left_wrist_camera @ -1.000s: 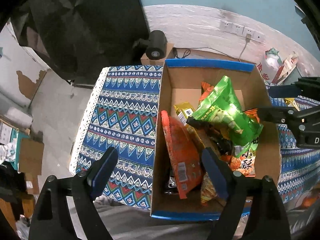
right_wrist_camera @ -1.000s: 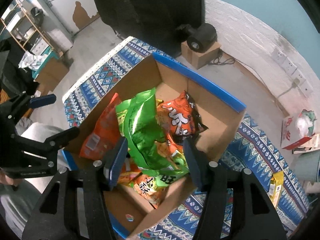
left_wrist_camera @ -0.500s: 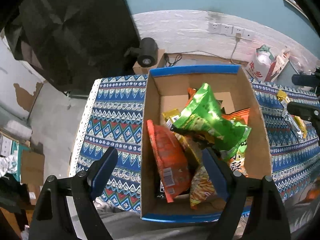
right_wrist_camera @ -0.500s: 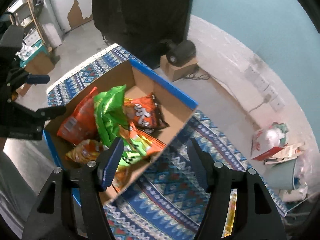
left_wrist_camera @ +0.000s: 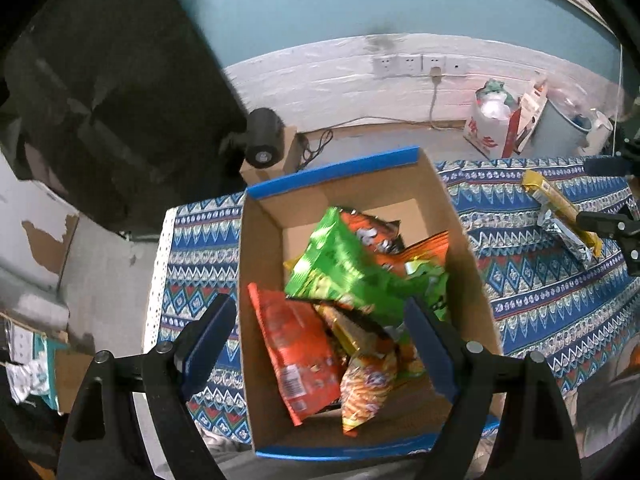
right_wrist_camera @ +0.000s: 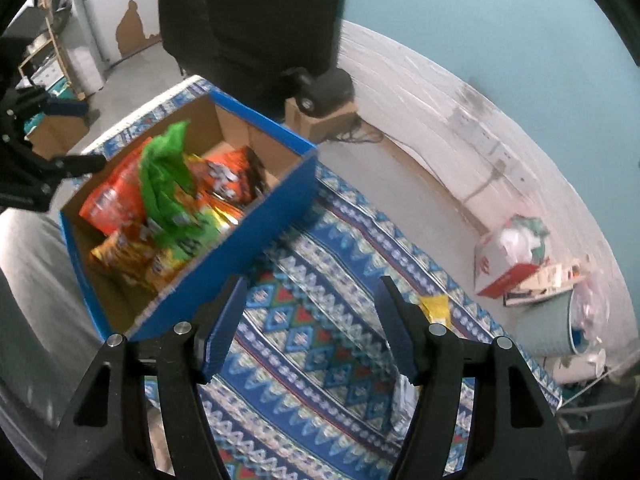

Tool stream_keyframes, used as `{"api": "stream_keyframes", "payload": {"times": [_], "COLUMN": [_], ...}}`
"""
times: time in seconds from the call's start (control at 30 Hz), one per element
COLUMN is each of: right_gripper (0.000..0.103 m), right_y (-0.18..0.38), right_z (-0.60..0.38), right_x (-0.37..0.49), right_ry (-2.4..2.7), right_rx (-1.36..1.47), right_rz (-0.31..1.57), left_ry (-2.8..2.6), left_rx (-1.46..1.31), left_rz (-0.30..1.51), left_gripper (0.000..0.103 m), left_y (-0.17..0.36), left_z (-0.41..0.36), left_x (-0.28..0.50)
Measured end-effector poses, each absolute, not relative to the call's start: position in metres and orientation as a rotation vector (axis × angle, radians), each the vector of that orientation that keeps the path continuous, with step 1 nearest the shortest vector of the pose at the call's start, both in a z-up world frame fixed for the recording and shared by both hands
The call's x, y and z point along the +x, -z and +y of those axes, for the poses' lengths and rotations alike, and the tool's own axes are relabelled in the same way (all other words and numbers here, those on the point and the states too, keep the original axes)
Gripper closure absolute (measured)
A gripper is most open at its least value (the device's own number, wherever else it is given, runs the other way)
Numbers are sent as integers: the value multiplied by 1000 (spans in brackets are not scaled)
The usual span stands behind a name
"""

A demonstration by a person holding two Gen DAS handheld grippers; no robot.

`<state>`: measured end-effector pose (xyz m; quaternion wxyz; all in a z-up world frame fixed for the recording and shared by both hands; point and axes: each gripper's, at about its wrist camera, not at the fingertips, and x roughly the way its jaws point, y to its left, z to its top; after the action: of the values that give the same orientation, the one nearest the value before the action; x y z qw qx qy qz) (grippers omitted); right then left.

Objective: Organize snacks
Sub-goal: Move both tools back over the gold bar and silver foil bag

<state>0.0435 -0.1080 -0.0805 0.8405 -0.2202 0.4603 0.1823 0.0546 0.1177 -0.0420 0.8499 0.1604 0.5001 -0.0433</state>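
Snacks fill the cardboard box (left_wrist_camera: 460, 216) in the left wrist view. The box has blue edges and sits on a table with a blue patterned cloth (left_wrist_camera: 192, 256). A green bag (left_wrist_camera: 340, 268) lies on top of the pile. An orange bag (left_wrist_camera: 300, 344) leans against the left wall of the box. A small orange-yellow bag (left_wrist_camera: 366, 384) lies at the near end, and another orange bag (left_wrist_camera: 384, 236) peeks out behind the green one. The left gripper (left_wrist_camera: 320, 340) hangs above the near end of the box. Its jaws are wide open and hold nothing. One finger is outside the left wall and the other is over the snacks. Far to the right, a yellow snack bar (left_wrist_camera: 556, 204) lies alone on the cloth, well apart from the box. The dark tips of the right gripper (left_wrist_camera: 612, 224) show just beside it at the right edge.

In the right wrist view, the right gripper (right_wrist_camera: 310, 328) is over bare cloth (right_wrist_camera: 304, 340), just beside the box (right_wrist_camera: 256, 240). Its jaws are open with nothing between them. A yellow snack (right_wrist_camera: 436, 308) lies on the cloth just past the right finger and is partly hidden by it. The box is up and to the left, with the green bag (right_wrist_camera: 166, 176) sticking up out of it. The left gripper (right_wrist_camera: 36, 168) shows at the left edge, near the box.
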Motion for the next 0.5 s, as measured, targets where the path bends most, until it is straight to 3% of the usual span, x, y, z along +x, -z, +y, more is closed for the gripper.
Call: {"api": "stream_keyframes", "payload": {"times": [0.23,0.5], "right_gripper": [36,36], "right_y": [96,117], "right_z": [-159,-216], "right_x": [43,52], "right_ry": [-327,-257], "right_rx": [-438,-408], "right_rz": [1014,1054], "left_ry": [114,153], "left_rx": [335,335], "left_rz": [1042,1121], "left_gripper": [16,16], "left_y": [43,78], "left_z": [71,2], "left_x": [59,67]}}
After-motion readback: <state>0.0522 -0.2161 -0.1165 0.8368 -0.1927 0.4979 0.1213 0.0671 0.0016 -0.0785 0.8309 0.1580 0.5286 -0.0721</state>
